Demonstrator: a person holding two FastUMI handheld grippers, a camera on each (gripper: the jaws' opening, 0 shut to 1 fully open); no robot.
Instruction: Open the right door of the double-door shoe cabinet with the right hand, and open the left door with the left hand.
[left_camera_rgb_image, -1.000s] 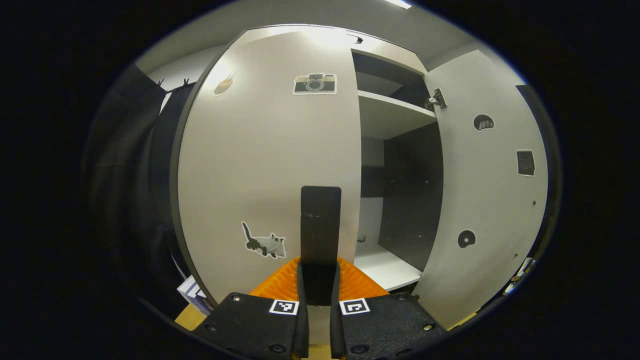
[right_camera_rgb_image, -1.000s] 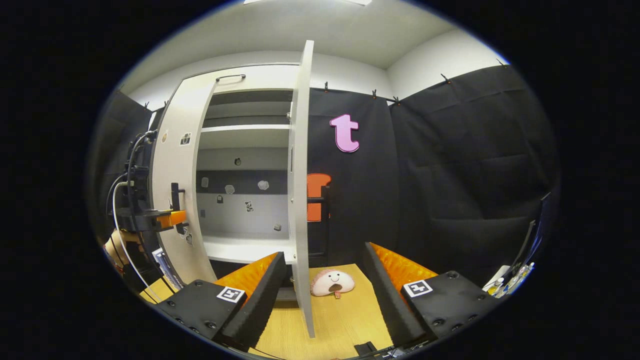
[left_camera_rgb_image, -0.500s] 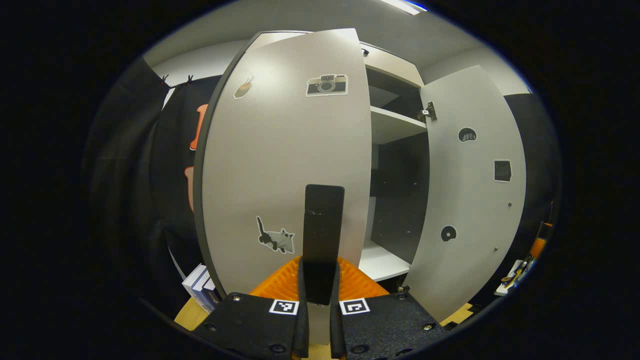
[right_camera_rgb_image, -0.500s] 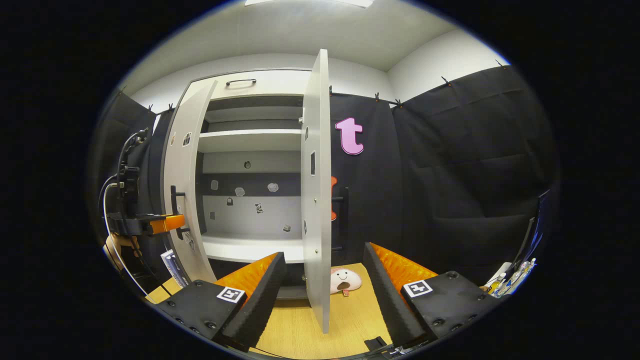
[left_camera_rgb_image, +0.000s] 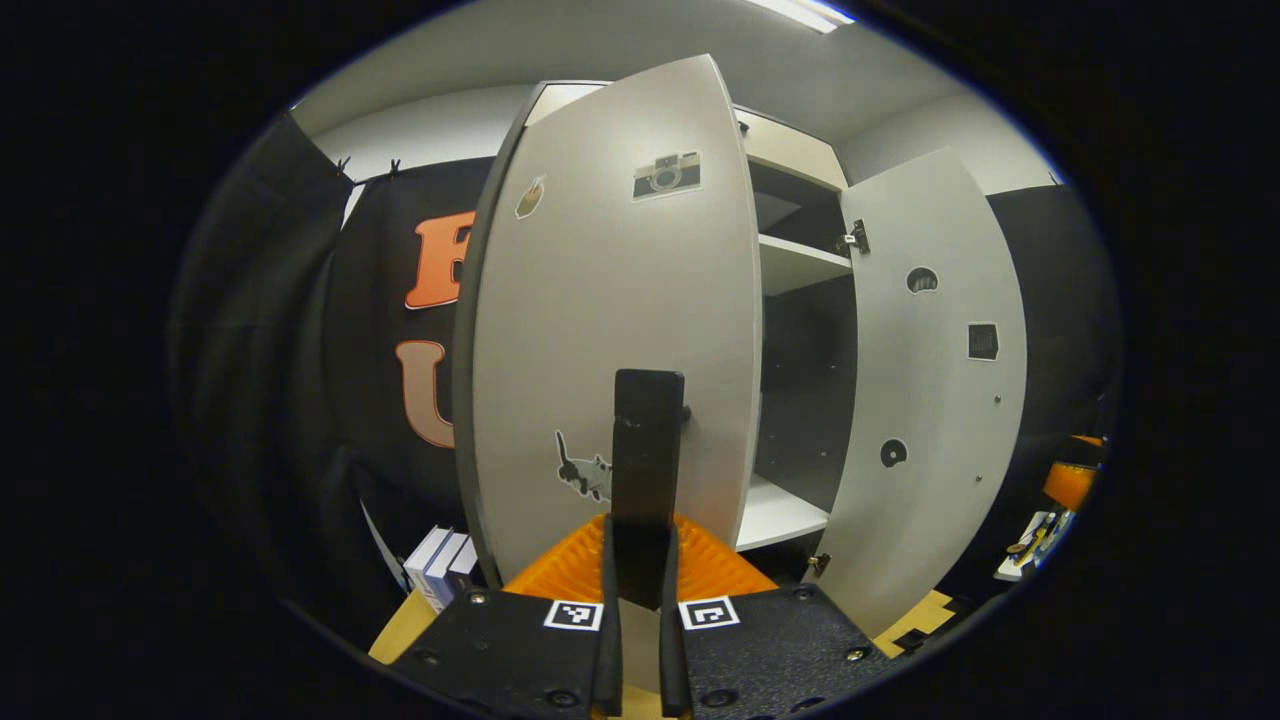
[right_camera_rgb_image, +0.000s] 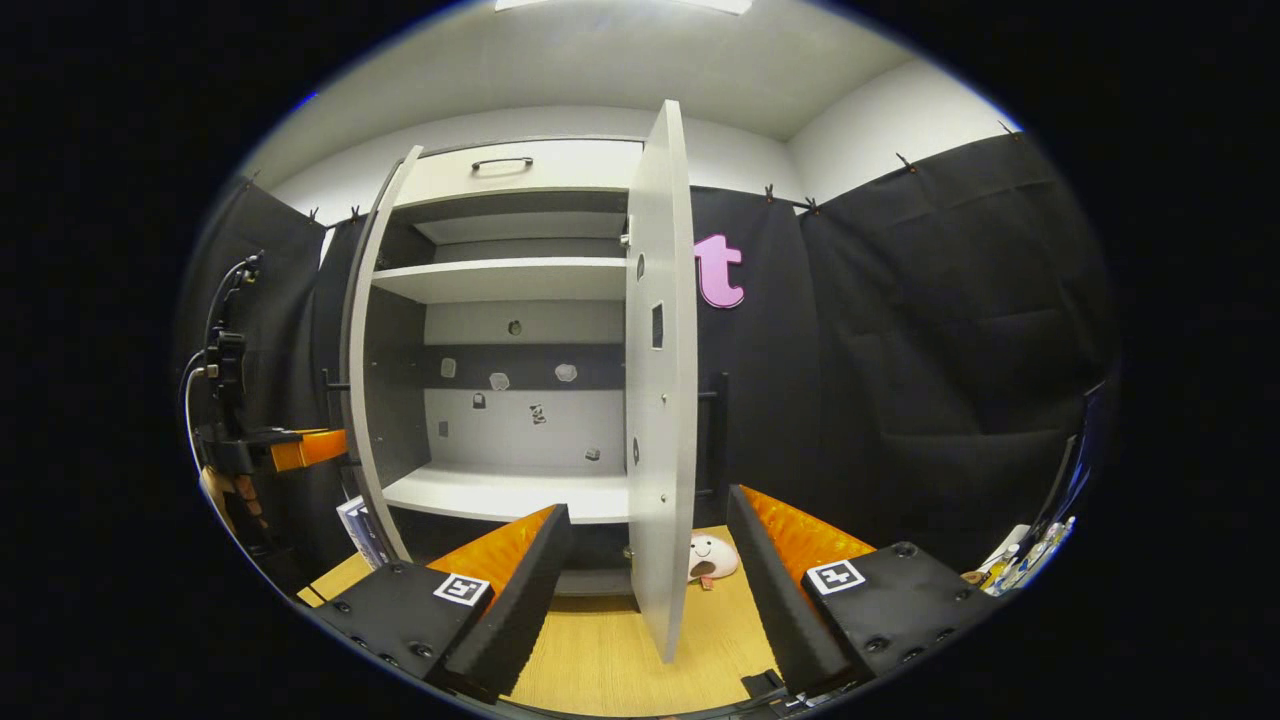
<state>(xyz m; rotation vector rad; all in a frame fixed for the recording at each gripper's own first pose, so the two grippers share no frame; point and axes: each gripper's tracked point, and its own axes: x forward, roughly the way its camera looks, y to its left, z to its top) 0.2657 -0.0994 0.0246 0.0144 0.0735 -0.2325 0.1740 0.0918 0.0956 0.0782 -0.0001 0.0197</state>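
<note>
The left claw (left_camera_rgb_image: 637, 560) is clamped on the dark handle (left_camera_rgb_image: 648, 440) of the left door (left_camera_rgb_image: 620, 330), which is swung wide. The right claw (right_camera_rgb_image: 648, 580) is spread wide and holds nothing, the open right door (right_camera_rgb_image: 660, 380) seen edge-on at its 12 o'clock. A plush toy (right_camera_rgb_image: 712, 556) on the floor is partly hidden behind that door.

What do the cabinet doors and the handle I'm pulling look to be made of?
Left door and right door: likely laminated board, a pale matte face with soft glare, flat stickers and a screwed-on hinge. Handle: a dark, dull bar, metal or plastic, I cannot tell which. The left gripper is shut on it.
</note>
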